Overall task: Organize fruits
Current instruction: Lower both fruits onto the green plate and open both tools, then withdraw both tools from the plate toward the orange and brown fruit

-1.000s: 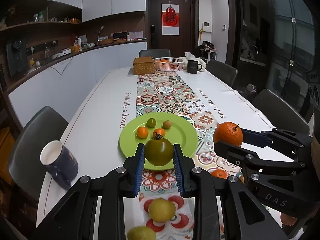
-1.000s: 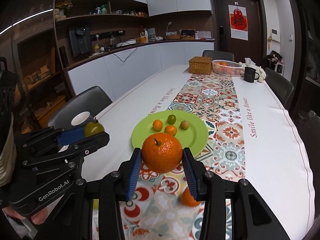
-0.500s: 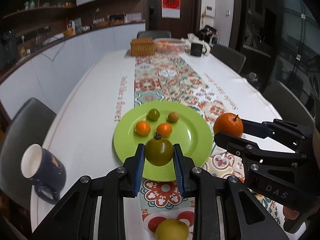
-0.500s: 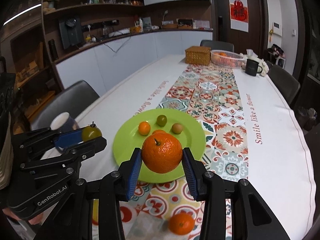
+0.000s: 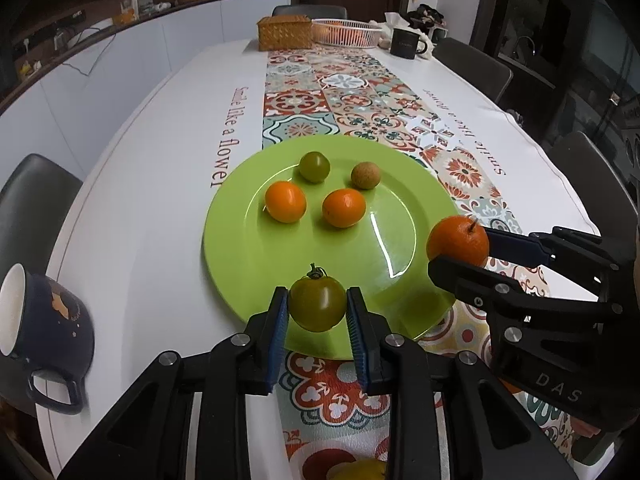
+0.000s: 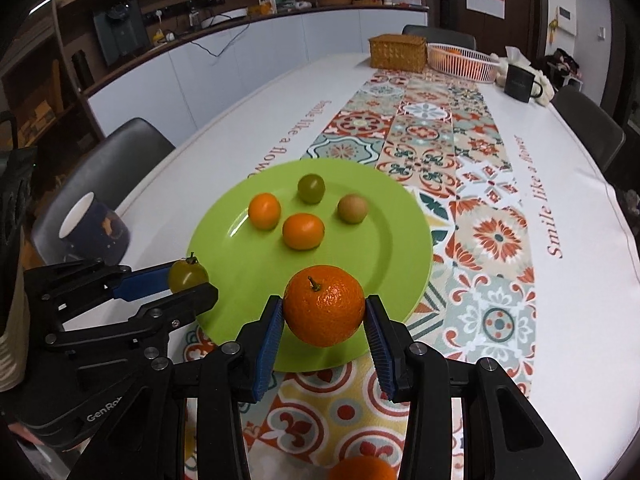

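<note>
My left gripper (image 5: 318,314) is shut on a green tomato (image 5: 317,304) and holds it over the near rim of a green plate (image 5: 248,256). My right gripper (image 6: 324,318) is shut on a large orange (image 6: 324,305) and holds it over the plate's near right rim (image 6: 416,280). The plate holds two small oranges (image 5: 285,201) (image 5: 343,207), a small green tomato (image 5: 315,166) and a brownish fruit (image 5: 365,175). The right gripper with its orange (image 5: 458,246) shows in the left wrist view; the left gripper with its tomato (image 6: 187,276) shows in the right wrist view.
A dark blue mug (image 5: 44,332) stands left of the plate. A yellow fruit (image 5: 360,470) and another orange (image 6: 362,470) lie on the patterned runner below the grippers. A wicker box (image 5: 285,33), a white basket (image 5: 346,33) and a black mug (image 5: 405,43) stand at the far end.
Both grippers have moved forward and down toward the plate with their fruit still held. The plate now looks larger and closer, and the loose fruits have slid toward the bottom edge.
</note>
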A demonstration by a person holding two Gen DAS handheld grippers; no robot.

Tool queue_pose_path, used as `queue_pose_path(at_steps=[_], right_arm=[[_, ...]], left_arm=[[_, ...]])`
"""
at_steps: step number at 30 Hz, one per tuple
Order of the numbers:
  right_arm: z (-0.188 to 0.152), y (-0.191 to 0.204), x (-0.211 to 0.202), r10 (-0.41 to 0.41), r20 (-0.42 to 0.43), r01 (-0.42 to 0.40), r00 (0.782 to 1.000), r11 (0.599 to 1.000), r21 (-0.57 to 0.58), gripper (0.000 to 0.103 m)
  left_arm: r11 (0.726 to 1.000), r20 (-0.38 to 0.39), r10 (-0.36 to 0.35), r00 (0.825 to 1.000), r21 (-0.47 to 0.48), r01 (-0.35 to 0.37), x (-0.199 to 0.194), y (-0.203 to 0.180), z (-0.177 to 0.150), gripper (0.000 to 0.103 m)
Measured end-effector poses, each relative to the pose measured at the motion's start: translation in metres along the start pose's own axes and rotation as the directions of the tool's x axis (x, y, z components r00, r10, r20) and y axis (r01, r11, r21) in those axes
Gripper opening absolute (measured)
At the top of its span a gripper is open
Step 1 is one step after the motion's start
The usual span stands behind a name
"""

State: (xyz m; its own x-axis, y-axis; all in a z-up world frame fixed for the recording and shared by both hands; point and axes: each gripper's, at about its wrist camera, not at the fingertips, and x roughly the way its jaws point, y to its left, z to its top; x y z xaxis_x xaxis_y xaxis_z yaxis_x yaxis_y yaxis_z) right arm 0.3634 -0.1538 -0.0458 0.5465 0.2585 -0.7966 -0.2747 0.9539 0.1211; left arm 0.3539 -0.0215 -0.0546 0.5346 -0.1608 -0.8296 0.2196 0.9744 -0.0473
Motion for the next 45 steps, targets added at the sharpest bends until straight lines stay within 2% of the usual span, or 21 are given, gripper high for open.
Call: queue_pose_path(at_steps=[3, 9, 13, 16, 20, 26, 28, 30, 35, 39, 45], right_arm=[[-0.002, -0.001, -0.003, -0.014, 0.01, 0.014, 1.0, 1.0, 0.0, 0.049], [-0.01, -0.005, -0.034, -0.033, 0.077, 0.032, 0.997, 0.999, 0.009, 0.05], [-0.019, -0.003, -0.065, -0.047, 0.145, 0.046, 0.988, 0.999, 0.005, 0.059], [-0.026, -0.002, -0.084, -0.039, 0.171, 0.038, 0.984, 0.999, 0.008, 0.059], [-0.036, 0.003, -0.107, -0.051, 0.21, 0.052, 0.976, 0.999, 0.0, 0.059], [-0.05, 0.008, -0.142, -0.066, 0.264, 0.069, 0.962, 0.998, -0.001, 0.059], [-0.056, 0.01, -0.152, -0.074, 0.279, 0.077, 0.958, 0.997, -0.001, 0.065], [-0.062, 0.012, -0.162, -0.088, 0.3, 0.093, 0.95, 0.996, -0.002, 0.065], [-0.078, 0.014, -0.185, -0.117, 0.336, 0.122, 0.935, 0.993, 0.006, 0.065], [-0.09, 0.016, -0.199, -0.143, 0.362, 0.151, 0.921, 0.989, 0.006, 0.071], [-0.11, 0.013, -0.205, -0.16, 0.348, 0.167, 0.924, 0.986, 0.012, 0.071]], left_arm=[[1.0, 0.024, 0.009, 1.0, -0.012, -0.009, -0.01, 0.002, -0.004, 0.045], [1.0, 0.074, 0.026, 0.997, -0.017, -0.025, -0.039, -0.002, -0.013, 0.05], [1.0, 0.111, 0.019, 0.994, 0.003, -0.019, -0.063, -0.013, -0.021, 0.05], [0.999, 0.156, 0.029, 0.987, 0.014, -0.032, -0.084, -0.021, -0.027, 0.056], [0.998, 0.197, 0.049, 0.979, 0.022, -0.054, -0.105, -0.029, -0.034, 0.057], [0.999, 0.244, 0.041, 0.969, 0.016, -0.046, -0.134, -0.037, -0.046, 0.062], [0.999, 0.26, 0.04, 0.965, 0.015, -0.046, -0.143, -0.04, -0.051, 0.066], [0.999, 0.275, 0.041, 0.961, 0.015, -0.046, -0.152, -0.043, -0.055, 0.067], [0.999, 0.309, 0.027, 0.951, 0.035, -0.04, -0.17, -0.054, -0.066, 0.068], [0.997, 0.322, 0.017, 0.947, 0.062, -0.039, -0.177, -0.064, -0.075, 0.069], [0.995, 0.338, -0.001, 0.941, 0.094, -0.033, -0.181, -0.077, -0.086, 0.077]])
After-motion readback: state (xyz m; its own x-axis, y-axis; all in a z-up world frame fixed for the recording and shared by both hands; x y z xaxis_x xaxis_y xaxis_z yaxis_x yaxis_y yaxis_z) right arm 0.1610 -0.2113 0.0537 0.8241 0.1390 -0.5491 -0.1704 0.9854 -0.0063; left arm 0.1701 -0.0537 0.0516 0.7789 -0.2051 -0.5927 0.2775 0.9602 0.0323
